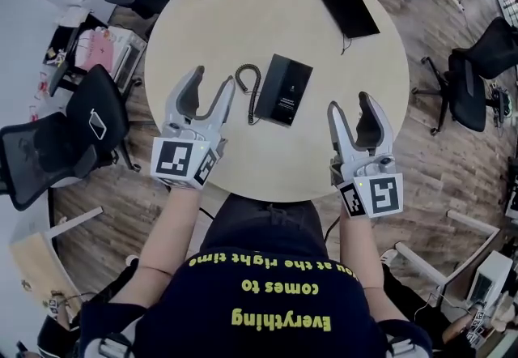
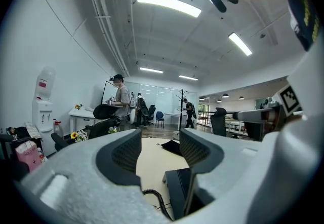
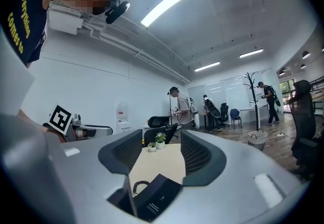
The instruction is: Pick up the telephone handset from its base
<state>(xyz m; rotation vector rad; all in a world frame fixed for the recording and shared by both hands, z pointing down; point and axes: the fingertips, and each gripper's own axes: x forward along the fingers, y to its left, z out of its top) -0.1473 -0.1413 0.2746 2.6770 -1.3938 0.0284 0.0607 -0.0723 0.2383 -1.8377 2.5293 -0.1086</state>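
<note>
Flat black rectangular telephone (image 1: 283,89), coiled cord (image 1: 248,79) alongside; my left gripper (image 1: 213,78) and right gripper (image 1: 350,103) both gape, empty.

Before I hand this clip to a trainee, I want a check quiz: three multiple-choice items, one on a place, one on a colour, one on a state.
1. Where on the table does the telephone lie? A near its middle; B at its far edge; C hanging off its near edge.
2. What colour is the telephone? A white; B red; C black.
3. How do the left gripper's fingers stand? A shut together; B apart, nothing between them; C shut on the telephone.
Answers: 1 A, the head view shows it central; 2 C, black in every view; 3 B, bare table shows between them.
</note>
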